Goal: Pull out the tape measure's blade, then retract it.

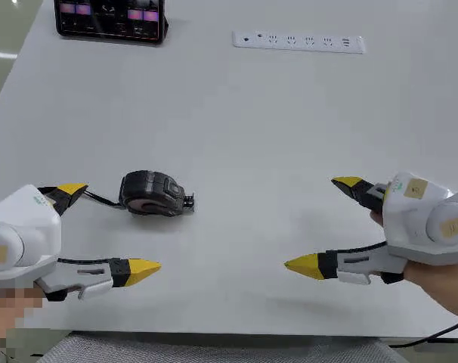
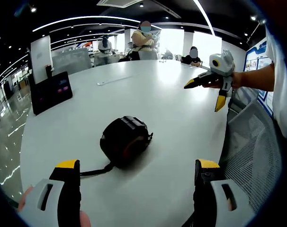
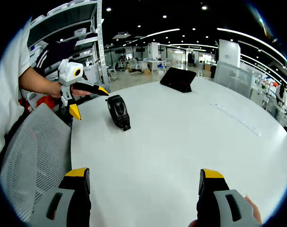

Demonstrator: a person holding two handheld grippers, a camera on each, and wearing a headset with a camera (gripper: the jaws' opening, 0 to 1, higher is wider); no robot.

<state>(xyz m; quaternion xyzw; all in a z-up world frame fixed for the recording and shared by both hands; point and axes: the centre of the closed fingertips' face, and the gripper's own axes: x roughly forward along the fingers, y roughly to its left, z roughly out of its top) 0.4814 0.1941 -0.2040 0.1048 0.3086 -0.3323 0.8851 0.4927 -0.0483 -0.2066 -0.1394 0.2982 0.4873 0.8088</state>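
A black tape measure (image 1: 151, 194) lies on the white table (image 1: 236, 121), its blade pulled in and the hook at its right end; a thin black strap trails off to its left. It also lies ahead of the left jaws as the black tape measure (image 2: 124, 139) and far off as the tape measure (image 3: 119, 110). My left gripper (image 1: 114, 227) stands open just left of it, yellow tips apart, nothing between them. My right gripper (image 1: 326, 223) is open too, well to the right of the tape and holding nothing.
A dark tablet (image 1: 112, 19) stands at the table's far left edge. A white power strip (image 1: 298, 41) lies at the back, right of centre. A grey mesh chair back (image 1: 214, 348) sits at the near table edge. People sit at the far end of the room.
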